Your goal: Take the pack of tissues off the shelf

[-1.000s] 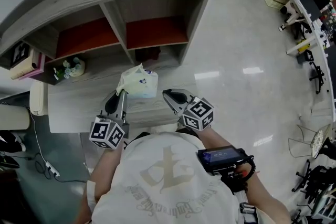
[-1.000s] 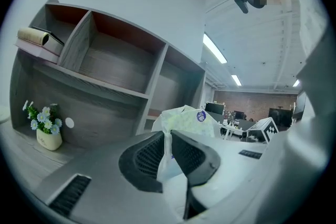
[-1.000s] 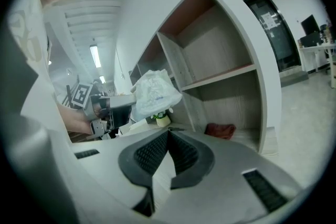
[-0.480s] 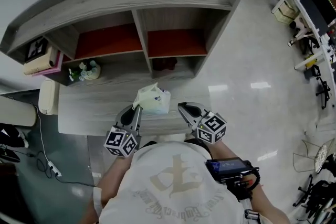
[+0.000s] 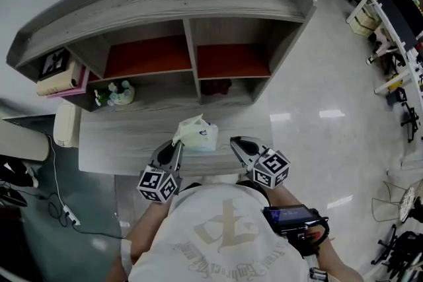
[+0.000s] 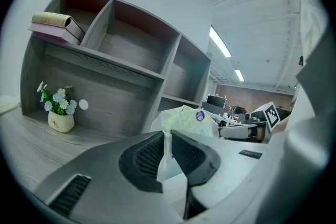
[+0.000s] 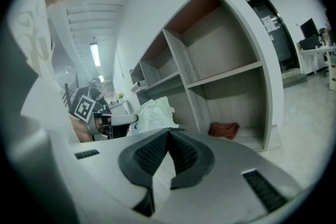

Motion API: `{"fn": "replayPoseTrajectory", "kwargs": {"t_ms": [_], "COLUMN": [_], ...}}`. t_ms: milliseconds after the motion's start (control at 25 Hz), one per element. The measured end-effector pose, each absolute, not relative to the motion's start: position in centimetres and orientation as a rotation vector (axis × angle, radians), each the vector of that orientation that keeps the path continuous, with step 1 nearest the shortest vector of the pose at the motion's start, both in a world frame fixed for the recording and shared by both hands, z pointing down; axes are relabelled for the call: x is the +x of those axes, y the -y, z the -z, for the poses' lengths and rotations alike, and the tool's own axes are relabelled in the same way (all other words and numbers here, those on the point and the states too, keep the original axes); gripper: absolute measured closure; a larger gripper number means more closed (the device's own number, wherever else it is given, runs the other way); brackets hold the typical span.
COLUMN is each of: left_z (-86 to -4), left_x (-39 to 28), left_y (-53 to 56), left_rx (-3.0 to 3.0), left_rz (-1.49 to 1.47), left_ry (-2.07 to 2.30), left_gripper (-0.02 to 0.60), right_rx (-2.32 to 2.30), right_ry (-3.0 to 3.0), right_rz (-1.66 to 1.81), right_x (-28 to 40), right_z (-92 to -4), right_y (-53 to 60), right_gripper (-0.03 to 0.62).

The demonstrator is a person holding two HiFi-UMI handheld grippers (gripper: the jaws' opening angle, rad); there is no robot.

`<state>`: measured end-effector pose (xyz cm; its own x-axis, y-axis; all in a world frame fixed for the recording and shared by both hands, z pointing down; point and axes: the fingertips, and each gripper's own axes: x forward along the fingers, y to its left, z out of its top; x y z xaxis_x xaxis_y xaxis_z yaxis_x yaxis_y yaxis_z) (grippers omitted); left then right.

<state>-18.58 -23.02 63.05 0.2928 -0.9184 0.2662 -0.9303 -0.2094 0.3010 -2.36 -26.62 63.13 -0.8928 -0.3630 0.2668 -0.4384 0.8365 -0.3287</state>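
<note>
Grey-wood shelf (image 5: 165,0) stood broad against the wall, with the desk (image 5: 119,145) jutting out below it. And the pack of tissues (image 5: 197,133) was out of the compartments, hanging over the desk, with the left tongs (image 6: 167,135) pinched tight on its plastic edge! The right tongs (image 7: 168,134) sat just beside it, closed on nothing. A red cloth (image 5: 216,85) lay in the lower right compartment.

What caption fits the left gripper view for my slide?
Left tool pinching the wrapper edge of the tissue pack, wooden shelf behind.

left gripper (image 5: 177,146) jaws pinching, right gripper (image 5: 235,141) jaws together.
</note>
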Motion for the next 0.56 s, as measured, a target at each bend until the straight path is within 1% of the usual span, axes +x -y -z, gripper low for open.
{"fn": "replayPoseTrajectory", "kwargs": {"t_ms": [360, 560], "left_z": [-63.4, -62.9], "left_x": [-19.0, -20.7], "left_y": [23.5, 25.3], "left_rx": [2.174, 2.177], "left_rz": [-0.045, -0.030], "left_ry": [1.637, 1.694], "left_gripper": [0.526, 0.526], "right_rx": [0.645, 0.599], "right_ry": [2.818, 2.858], "right_rz": [-0.566, -0.512], "right_x": [-2.7, -4.9], "right_z": [-63.1, -62.4], "right_y": [27.2, 29.8], "right_gripper": [0.591, 0.591]}}
